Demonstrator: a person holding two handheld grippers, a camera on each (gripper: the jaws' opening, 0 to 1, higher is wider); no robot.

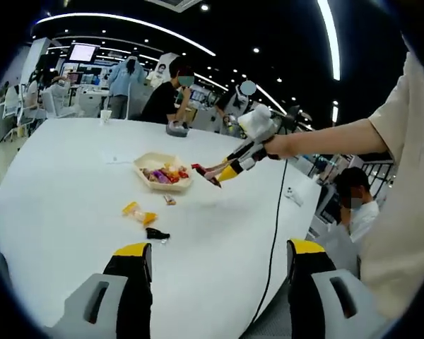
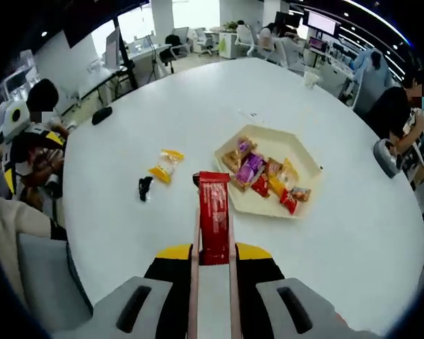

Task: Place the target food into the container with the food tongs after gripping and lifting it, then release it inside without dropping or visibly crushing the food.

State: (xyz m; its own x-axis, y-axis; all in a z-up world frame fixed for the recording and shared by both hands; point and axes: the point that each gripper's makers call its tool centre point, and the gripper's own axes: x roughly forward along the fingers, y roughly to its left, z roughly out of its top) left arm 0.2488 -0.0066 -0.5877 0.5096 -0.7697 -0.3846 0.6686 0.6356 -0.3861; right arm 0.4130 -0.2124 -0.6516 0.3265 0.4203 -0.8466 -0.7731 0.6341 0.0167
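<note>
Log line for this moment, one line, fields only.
phase: carry | right claw: shut on tongs, tongs gripping red snack bar | tray: ahead, snacks inside | left claw: open, idle

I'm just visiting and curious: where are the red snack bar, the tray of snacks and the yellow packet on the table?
red snack bar (image 2: pixel 214 215): right gripper view, middle of wrapper.
tray (image 2: pixel 305 157): right gripper view, bare far rim.
yellow packet (image 2: pixel 165 165): right gripper view, its middle.

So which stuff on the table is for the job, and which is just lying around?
For the job:
right gripper, shut on the tongs
red snack packet in the tongs
tray of snacks

Just lying about:
yellow packets
small black item
left gripper, open
</note>
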